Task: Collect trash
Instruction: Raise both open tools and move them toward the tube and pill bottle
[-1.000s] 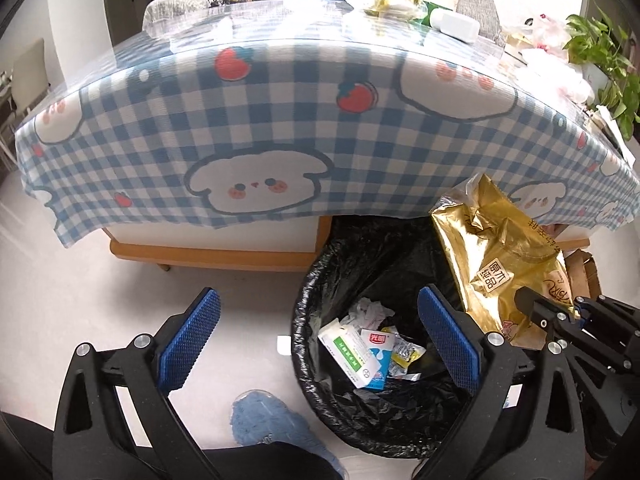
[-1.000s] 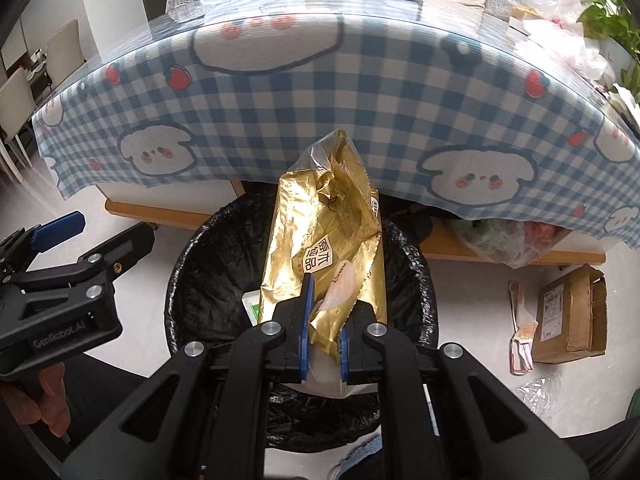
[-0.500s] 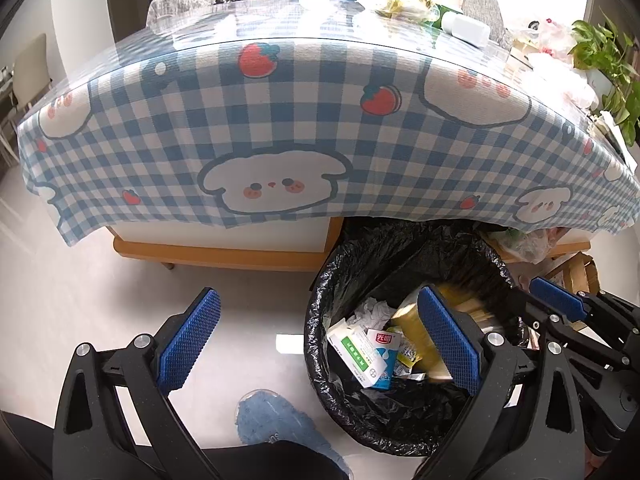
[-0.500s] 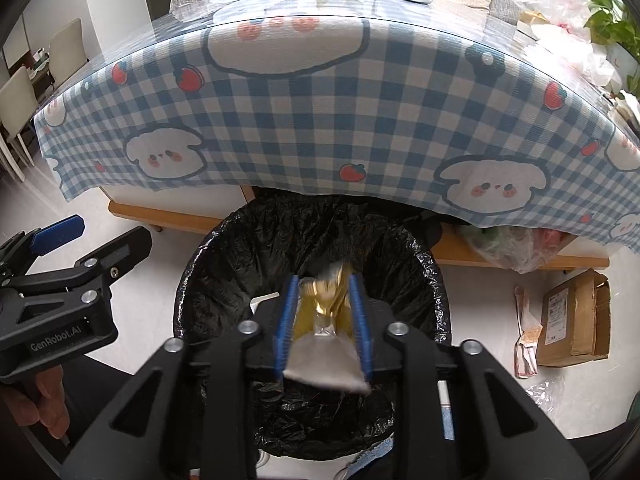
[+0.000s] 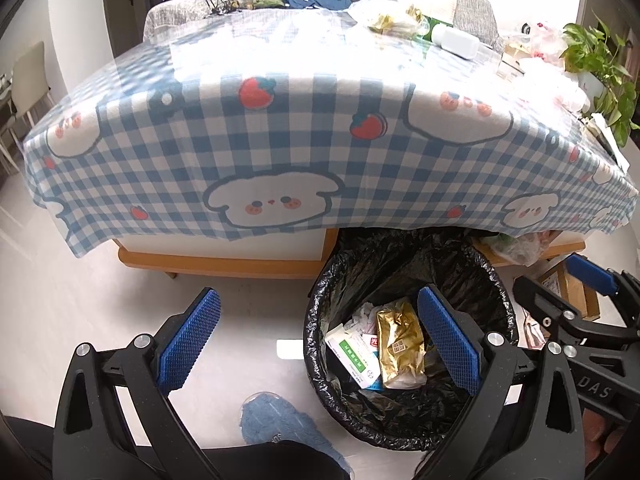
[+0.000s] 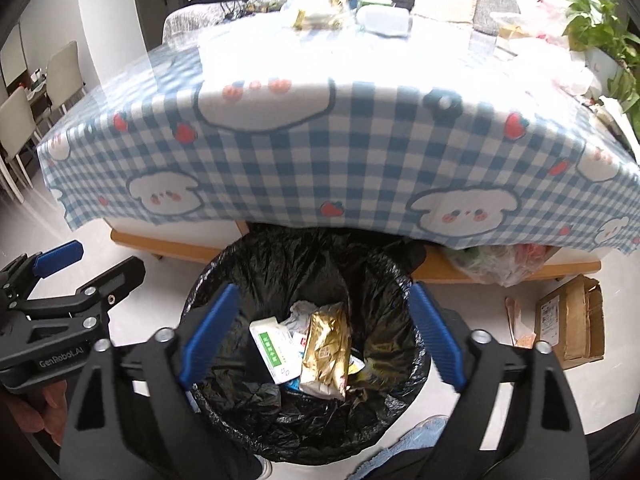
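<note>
Two grippers over one bin. Right gripper [image 6: 322,334] directly above the black-lined trash bin [image 6: 236,264], jaws opening and already spread wide, blue pads apart with nothing between them. Down inside the bin, the gold foil packet [image 6: 326,350] — released, crumpled, lying on top of the other rubbish, touching neither pad. Beside it to the left, a white box with a green stripe [image 6: 272,346]; behind both, a wad of crumpled white paper [image 6: 300,314].

Left gripper [image 5: 318,338] off to the side, jaws wide apart and gripping nothing — one pad over bare floor, the other over the near edge of the bin's opening. From that view, same contents: gold packet [image 5: 400,342] lying flat in the bin [image 5: 492,276], striped box [image 5: 354,356] just left of it.

Behind the bin, a table under a blue-and-white checked cloth [image 6: 320,152] printed with cartoon dogs and strawberries, its hem hanging just over the bin's far rim. On the tabletop, at the far end, assorted bags and wrappers [image 6: 316,16], blurred. Right of the bin on the floor, an open cardboard box [image 6: 570,326]; under the table's edge, a clear plastic bag [image 6: 496,260] with something inside. Leafy green plant [image 6: 600,28] at the far right. Fingers of a hand [image 6: 48,410] visible below the left gripper's handle.
</note>
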The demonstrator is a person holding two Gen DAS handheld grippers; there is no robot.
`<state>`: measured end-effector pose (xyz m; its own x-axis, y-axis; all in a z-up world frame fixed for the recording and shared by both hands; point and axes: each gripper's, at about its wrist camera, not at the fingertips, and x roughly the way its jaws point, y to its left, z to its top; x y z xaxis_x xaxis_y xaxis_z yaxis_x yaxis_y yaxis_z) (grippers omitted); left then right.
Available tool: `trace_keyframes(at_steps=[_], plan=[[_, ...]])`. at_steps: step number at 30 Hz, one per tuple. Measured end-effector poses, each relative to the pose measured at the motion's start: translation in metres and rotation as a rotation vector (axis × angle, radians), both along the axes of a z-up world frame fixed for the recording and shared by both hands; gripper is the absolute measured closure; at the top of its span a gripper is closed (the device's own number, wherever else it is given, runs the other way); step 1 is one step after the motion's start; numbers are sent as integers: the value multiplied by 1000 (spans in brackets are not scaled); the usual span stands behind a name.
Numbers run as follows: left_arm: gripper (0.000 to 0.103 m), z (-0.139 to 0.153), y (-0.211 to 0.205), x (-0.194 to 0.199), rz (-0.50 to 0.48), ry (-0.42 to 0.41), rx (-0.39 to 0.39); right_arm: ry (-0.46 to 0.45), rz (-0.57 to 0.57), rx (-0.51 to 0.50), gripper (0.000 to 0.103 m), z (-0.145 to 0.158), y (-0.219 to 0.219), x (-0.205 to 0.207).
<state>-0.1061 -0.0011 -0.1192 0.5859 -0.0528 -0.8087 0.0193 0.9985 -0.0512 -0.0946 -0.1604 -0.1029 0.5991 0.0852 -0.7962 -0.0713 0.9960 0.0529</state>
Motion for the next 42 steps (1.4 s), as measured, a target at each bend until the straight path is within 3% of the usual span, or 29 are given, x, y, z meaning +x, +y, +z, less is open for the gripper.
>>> trace_keyframes(at_steps=[7, 29, 42], plan=[[6, 18, 0, -3, 4, -19, -3, -53, -13, -18, 8, 22, -9, -4], [6, 80, -16, 9, -6, -77, 30, -172, -22, -34, 8, 96, -39, 6], [6, 108, -25, 26, 1, -107, 29, -181, -10, -17, 8, 109, -52, 27]])
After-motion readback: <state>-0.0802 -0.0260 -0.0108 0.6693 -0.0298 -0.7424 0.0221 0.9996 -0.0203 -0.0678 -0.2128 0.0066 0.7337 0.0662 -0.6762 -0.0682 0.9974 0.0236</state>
